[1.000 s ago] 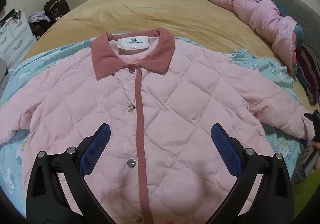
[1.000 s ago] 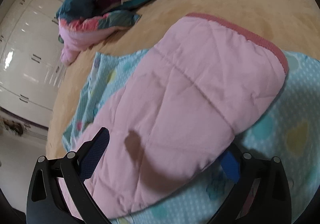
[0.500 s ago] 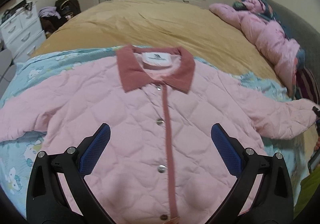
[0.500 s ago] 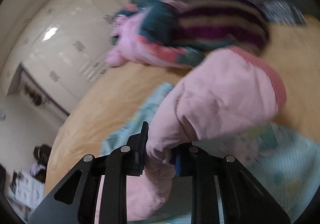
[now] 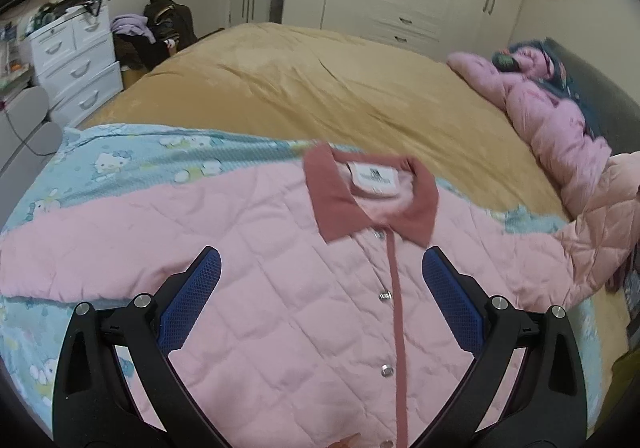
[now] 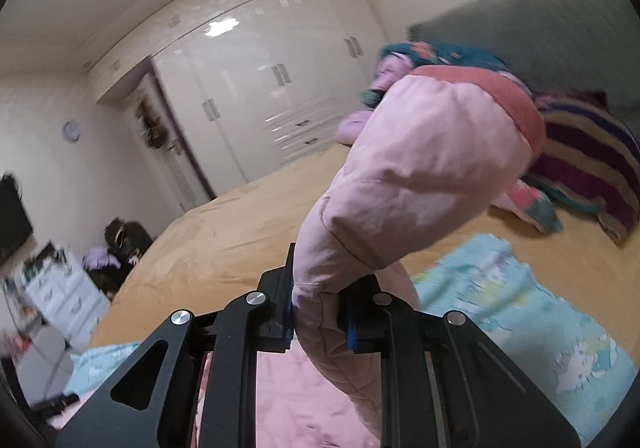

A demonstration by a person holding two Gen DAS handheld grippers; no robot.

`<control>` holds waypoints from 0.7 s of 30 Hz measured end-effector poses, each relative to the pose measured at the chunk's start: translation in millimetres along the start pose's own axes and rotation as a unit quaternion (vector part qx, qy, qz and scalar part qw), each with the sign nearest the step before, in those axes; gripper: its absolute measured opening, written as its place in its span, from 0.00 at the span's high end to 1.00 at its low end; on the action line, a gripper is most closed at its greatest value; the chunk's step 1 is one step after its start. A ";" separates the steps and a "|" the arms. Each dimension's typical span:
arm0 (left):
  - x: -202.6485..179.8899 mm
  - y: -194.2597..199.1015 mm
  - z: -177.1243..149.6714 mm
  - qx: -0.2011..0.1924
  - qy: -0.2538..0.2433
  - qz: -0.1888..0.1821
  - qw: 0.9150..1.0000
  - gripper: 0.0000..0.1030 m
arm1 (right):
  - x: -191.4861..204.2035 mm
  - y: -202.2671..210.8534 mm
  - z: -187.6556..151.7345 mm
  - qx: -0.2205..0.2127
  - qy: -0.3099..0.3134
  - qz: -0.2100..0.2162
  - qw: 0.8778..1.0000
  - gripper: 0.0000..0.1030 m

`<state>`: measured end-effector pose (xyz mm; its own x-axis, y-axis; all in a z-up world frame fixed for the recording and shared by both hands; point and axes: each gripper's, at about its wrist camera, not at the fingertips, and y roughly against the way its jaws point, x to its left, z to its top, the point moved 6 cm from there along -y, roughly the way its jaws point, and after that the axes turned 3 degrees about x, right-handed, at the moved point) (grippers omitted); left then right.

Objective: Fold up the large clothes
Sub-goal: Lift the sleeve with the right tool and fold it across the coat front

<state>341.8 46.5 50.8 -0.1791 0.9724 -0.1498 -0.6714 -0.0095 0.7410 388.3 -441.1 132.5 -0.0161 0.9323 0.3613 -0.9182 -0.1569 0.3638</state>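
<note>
- Since the earlier frame, the right sleeve [image 6: 424, 175] had been pinched and lifted clear of the bed [image 5: 320, 87]; a second before, it had been lying flat on the blue printed sheet [image 5: 120, 163] between wide-open jaws.
- The right gripper [image 6: 318, 312] was seen clamped on the sleeve, with the jaws closing the last little way on the bunched fabric and the cuff end hanging above them in the air.
- The left gripper [image 5: 320, 304] was seen open, with nothing between its blue pads [image 5: 192, 300], held above the chest of the jacket [image 5: 300, 288]; its view had been drawn back, so that more of the far room was shown.
- The pink quilted jacket was seen spread face up on the blue sheet at the near side of the bed, buttoned, with its collar [image 5: 368, 199] toward the far side and its left sleeve stretched flat to the left.
- The task was judged to be at its beginning: the jacket had been laid out, and only the first sleeve fold had been started.
- Still to be done, by this judgement: the raised sleeve to be laid across the chest, the left sleeve to be brought in likewise, and the body to be folded up.
- A heap of other clothes [image 5: 560, 115] was seen at the far right of the bed, apparently unfolded.
</note>
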 end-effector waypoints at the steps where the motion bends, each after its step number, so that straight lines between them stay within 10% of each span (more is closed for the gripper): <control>1: 5.5 1.3 4.9 -0.002 0.009 -0.012 1.000 0.08 | 12.6 -5.0 0.8 -0.002 0.011 0.005 1.000 0.83; 21: 96.2 -32.1 1.2 -0.022 0.093 -0.083 0.992 0.08 | 194.6 -61.6 -73.2 0.040 0.114 0.060 0.991 0.83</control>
<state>347.0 140.6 13.4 -0.1914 0.9013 -0.3886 -0.7332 0.1319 0.6671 412.7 -226.1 117.5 -0.2211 0.9532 0.2062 -0.8699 -0.2884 0.4001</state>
